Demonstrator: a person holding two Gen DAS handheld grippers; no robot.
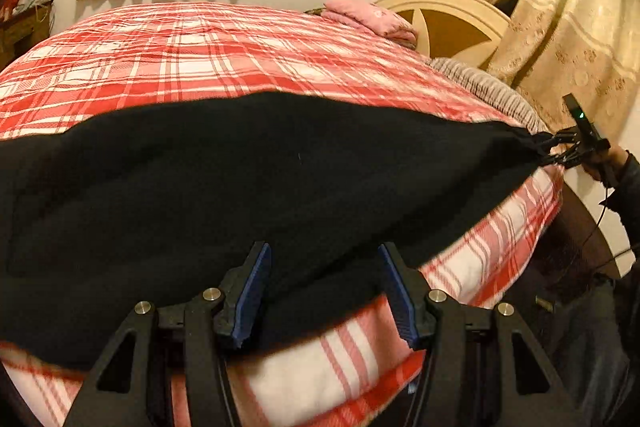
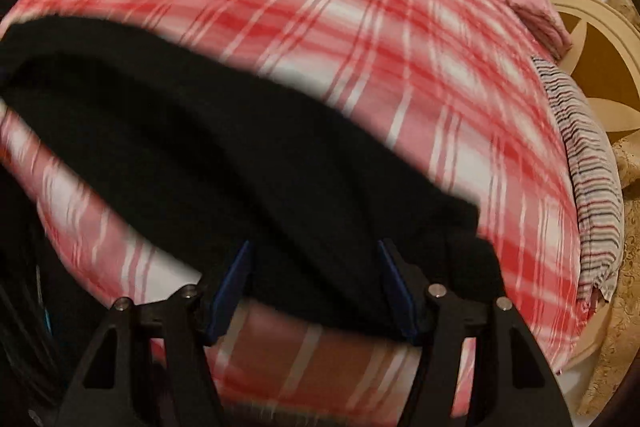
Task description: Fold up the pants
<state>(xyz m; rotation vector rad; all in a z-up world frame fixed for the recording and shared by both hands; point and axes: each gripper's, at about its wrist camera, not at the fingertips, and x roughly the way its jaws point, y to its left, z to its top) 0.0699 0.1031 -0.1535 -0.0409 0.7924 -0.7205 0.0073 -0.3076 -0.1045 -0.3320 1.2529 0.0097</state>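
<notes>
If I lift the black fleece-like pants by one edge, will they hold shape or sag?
Probably sag: the black fleece-like pants drape limply over the red plaid bedspread. The nap looks grippy, not slippery. They seem thick, so somewhat heavy between the left gripper and right gripper.

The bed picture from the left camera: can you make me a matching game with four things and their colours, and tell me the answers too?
Things:
1. pants
2. bedspread
3. folded cloth by the headboard
4. curtains

Colours:
A. pink
B. beige with a gold pattern
C. black
D. red and white checks

Right pairs: 1-C, 2-D, 3-A, 4-B.
</notes>
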